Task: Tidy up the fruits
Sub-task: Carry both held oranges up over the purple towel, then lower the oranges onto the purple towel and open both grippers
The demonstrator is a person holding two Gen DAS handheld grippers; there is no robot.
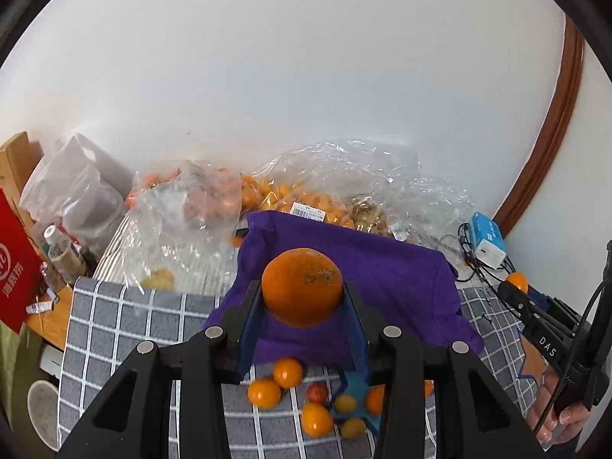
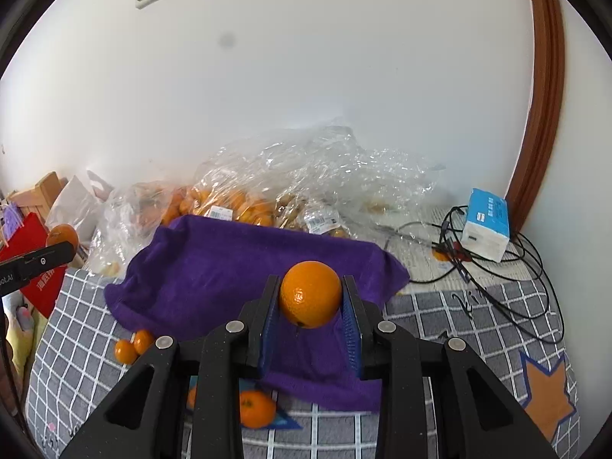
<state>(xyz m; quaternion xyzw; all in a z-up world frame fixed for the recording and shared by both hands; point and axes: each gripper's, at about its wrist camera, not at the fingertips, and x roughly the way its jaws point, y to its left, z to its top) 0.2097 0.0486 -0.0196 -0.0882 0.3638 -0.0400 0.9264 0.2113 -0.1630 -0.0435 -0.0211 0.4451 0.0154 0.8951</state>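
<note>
My left gripper [image 1: 302, 298] is shut on a large orange [image 1: 302, 287], held in the air above a purple towel [image 1: 401, 279]. My right gripper [image 2: 310, 302] is shut on a smaller smooth orange [image 2: 310, 293], also above the purple towel [image 2: 214, 267]. Several small oranges [image 1: 275, 382] and a red fruit [image 1: 317, 392] lie on the grey checked cloth [image 1: 114, 329] in front of the towel. Two small oranges [image 2: 134, 346] and a mandarin [image 2: 256, 407] lie there in the right wrist view. The right gripper [image 1: 514, 287] with its orange shows at the right edge of the left view.
Clear plastic bags [image 1: 306, 199] of small fruit are piled against the white wall behind the towel. A blue tissue pack [image 2: 485, 229] and black cables [image 2: 497, 267] lie at the right. A red box [image 1: 15, 267] and bottles [image 1: 61, 252] stand left. A person's hand [image 1: 558, 409] holds the right tool.
</note>
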